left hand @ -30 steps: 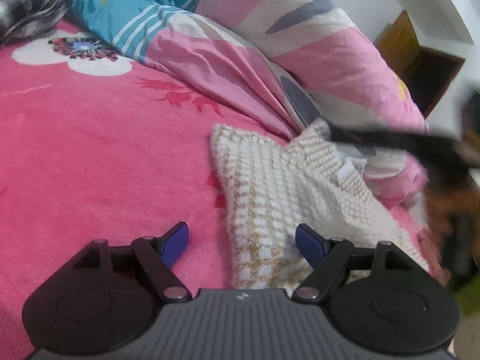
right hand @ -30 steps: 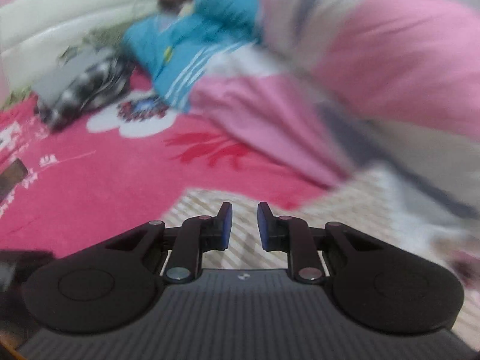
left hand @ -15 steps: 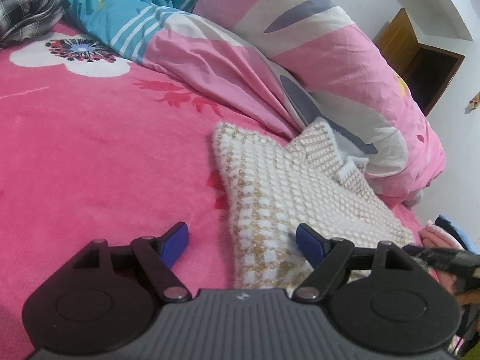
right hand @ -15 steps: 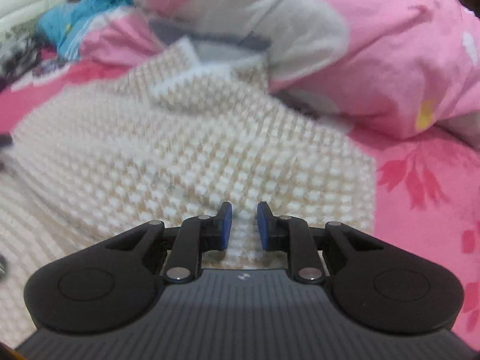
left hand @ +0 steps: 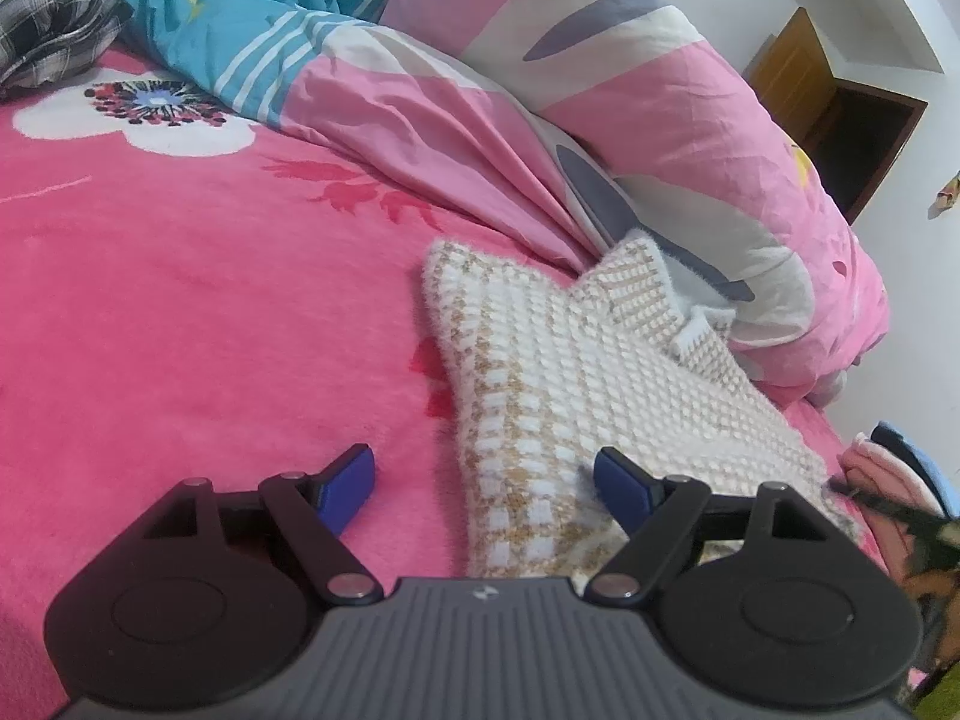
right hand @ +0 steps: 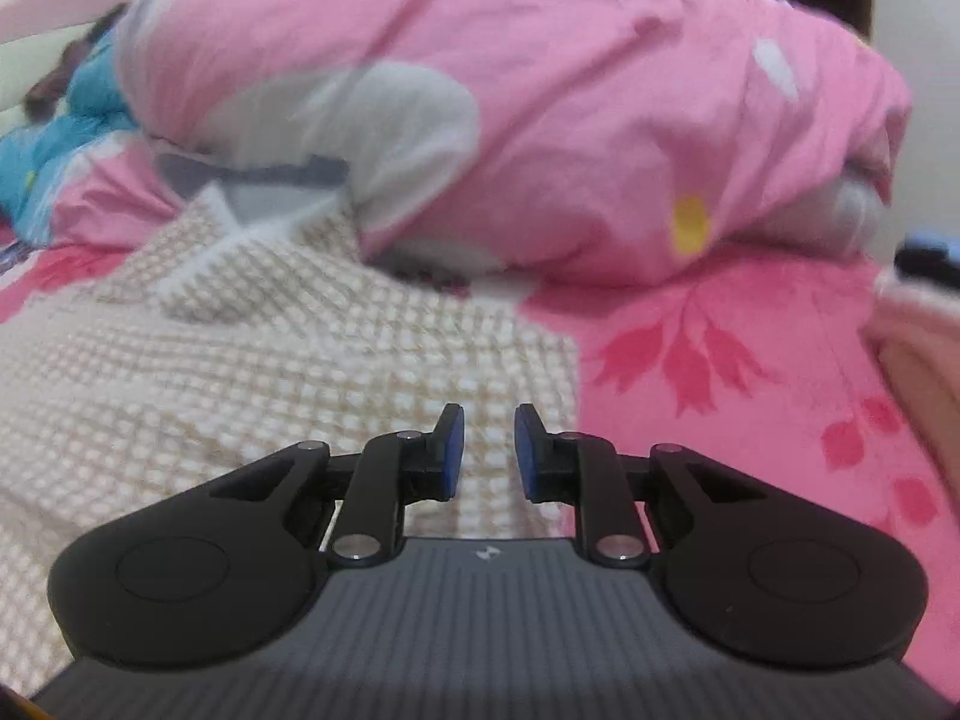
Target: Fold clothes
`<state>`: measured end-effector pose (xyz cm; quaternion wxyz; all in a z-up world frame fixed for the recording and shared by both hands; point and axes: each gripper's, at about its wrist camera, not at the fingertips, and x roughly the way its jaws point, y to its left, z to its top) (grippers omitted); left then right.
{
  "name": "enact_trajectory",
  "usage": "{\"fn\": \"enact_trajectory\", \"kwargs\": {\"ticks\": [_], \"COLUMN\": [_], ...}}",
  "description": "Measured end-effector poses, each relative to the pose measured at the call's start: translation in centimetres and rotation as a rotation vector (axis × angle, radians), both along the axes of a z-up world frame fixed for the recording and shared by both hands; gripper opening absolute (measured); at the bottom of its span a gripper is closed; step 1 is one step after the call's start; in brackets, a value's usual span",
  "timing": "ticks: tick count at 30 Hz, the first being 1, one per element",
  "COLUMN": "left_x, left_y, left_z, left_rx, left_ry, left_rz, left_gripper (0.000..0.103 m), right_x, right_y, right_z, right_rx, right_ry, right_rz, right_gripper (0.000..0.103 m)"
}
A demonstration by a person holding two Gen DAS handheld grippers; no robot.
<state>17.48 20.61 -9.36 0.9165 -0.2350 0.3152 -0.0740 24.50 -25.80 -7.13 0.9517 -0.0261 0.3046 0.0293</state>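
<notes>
A cream and tan knitted sweater lies flat on the pink blanket, its far end tucked against a rolled duvet. My left gripper hovers open and wide over the sweater's near left edge, one pad over the knit and the other over the blanket. In the right wrist view the sweater fills the left side. My right gripper hangs above its right edge with the pads a narrow gap apart and nothing between them. A dark blur at the left wrist view's right edge is that gripper.
A bulky pink, grey and teal duvet runs along the far side of the bed, also filling the right wrist view. Plaid cloth lies far left. Pink folded clothes sit right of the sweater. A wooden door stands behind.
My right gripper swept from the left of the bed across the sweater to its right edge and sank a little. The left gripper stayed put, still open.
</notes>
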Motion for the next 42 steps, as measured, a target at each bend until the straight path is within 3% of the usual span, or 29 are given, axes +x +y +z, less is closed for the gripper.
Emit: {"fn": "enact_trajectory", "kwargs": {"ticks": [2, 5, 7, 12, 14, 16, 19, 26, 29, 31, 34, 37, 39, 41, 42], "left_x": [-0.5, -2.0, -2.1, 1.4, 3.3, 4.8, 4.8, 4.8, 4.9, 4.9, 4.7, 4.1, 3.8, 4.7, 5.9], "left_y": [-0.6, -1.9, -2.8, -6.3, -7.6, -8.3, -9.4, -8.9, -8.9, -8.9, -8.7, -8.6, -8.4, -8.1, -7.9], "left_z": [0.8, 3.0, 4.4, 5.6, 4.8, 2.6, 1.1, 1.1, 1.0, 1.0, 1.3, 3.3, 4.9, 4.7, 3.6], "left_rx": [0.066, 0.213, 0.259, 0.272, 0.291, 0.301, 0.38, 0.344, 0.348, 0.342, 0.325, 0.303, 0.289, 0.275, 0.273], "left_ry": [-0.037, -0.169, -0.223, -0.166, -0.111, -0.049, -0.074, -0.077, -0.077, -0.078, -0.096, -0.191, -0.269, -0.226, -0.151], "left_rz": [0.027, 0.067, 0.072, -0.044, -0.084, -0.107, -0.112, -0.112, -0.111, -0.112, -0.113, -0.096, -0.076, -0.045, -0.042], "left_gripper": [0.08, 0.082, 0.084, 0.076, 0.066, 0.063, 0.066, 0.068, 0.068, 0.069, 0.074, 0.075, 0.086, 0.092, 0.092], "right_x": [0.8, 0.9, 0.8, 0.5, 0.2, 0.0, 0.2, 0.4, 0.3, 0.9, 2.1, 2.0, 1.7, 1.6, 1.3], "right_y": [-0.7, -1.7, -1.7, -2.0, -2.0, -2.0, -2.0, -0.2, 1.0, 1.9, 2.6, 3.6, 3.8, 3.8, 3.8], "right_z": [-2.8, -2.9, -3.0, -2.5, -2.5, -2.5, -2.6, 0.0, 1.7, 1.6, -3.0, -2.4, -2.6, -2.6, -2.6], "right_rx": [0.026, 0.094, 0.095, 0.091, 0.091, 0.092, 0.089, 0.023, 0.082, 0.071, 0.033, -0.036, -0.054, -0.062, -0.062], "right_ry": [0.012, -0.001, -0.007, -0.011, -0.016, -0.02, -0.023, -0.002, -0.072, -0.081, -0.039, -0.042, -0.052, -0.053, -0.056], "right_rz": [0.014, 0.005, 0.005, 0.007, 0.005, 0.004, 0.003, -0.017, 0.029, 0.053, 0.062, 0.06, 0.061, 0.061, 0.06], "right_gripper": [0.018, 0.018, 0.018, 0.019, 0.019, 0.019, 0.019, 0.021, 0.021, 0.021, 0.025, 0.025, 0.025, 0.025, 0.025]}}
